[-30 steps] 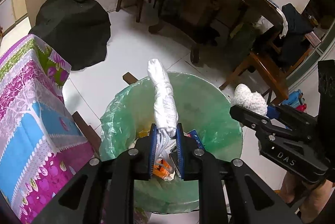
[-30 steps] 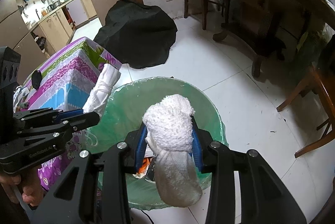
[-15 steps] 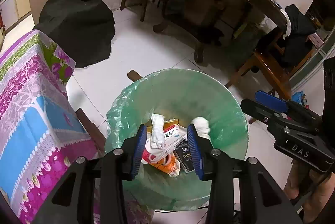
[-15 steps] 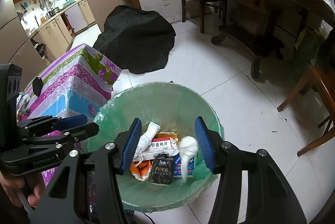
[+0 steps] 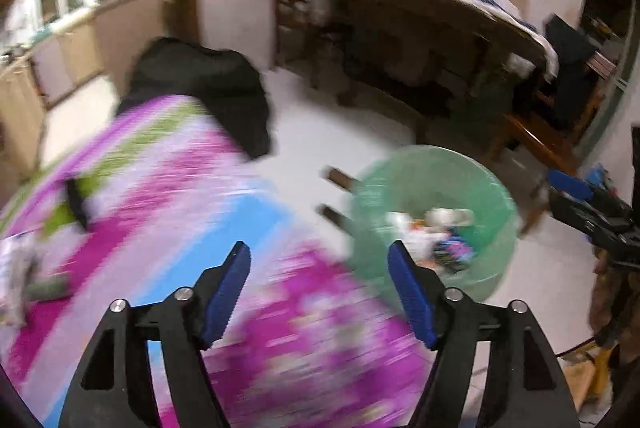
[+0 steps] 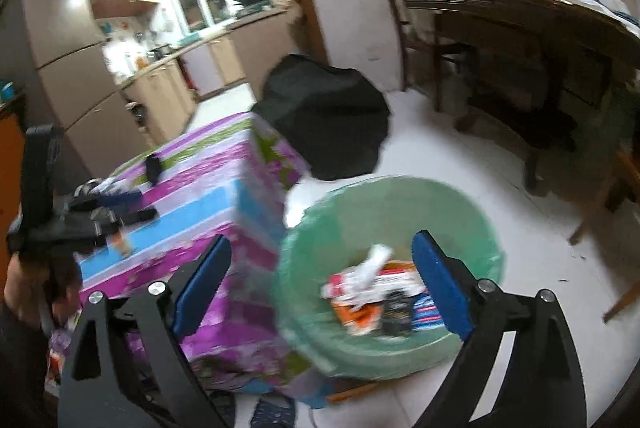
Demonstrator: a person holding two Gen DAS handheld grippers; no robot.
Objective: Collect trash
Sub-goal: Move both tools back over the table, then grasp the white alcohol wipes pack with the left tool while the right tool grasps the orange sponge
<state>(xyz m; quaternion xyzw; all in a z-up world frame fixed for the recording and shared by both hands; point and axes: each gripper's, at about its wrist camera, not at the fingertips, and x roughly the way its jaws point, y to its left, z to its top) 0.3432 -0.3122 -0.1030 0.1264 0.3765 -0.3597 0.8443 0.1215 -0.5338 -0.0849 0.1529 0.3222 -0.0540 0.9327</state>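
Both grippers are empty, jaws spread wide. The left gripper [image 5: 319, 292] hangs above a bench [image 5: 168, 211] draped in a purple, blue and green patterned cloth, blurred by motion. The right gripper [image 6: 322, 278] hangs near the bench corner, over the rim of a green-lined trash bin [image 6: 472, 203] on the white floor. Inside the bin lie white wads and printed wrappers [image 6: 376, 288]. A black bag [image 6: 324, 119] sits behind.
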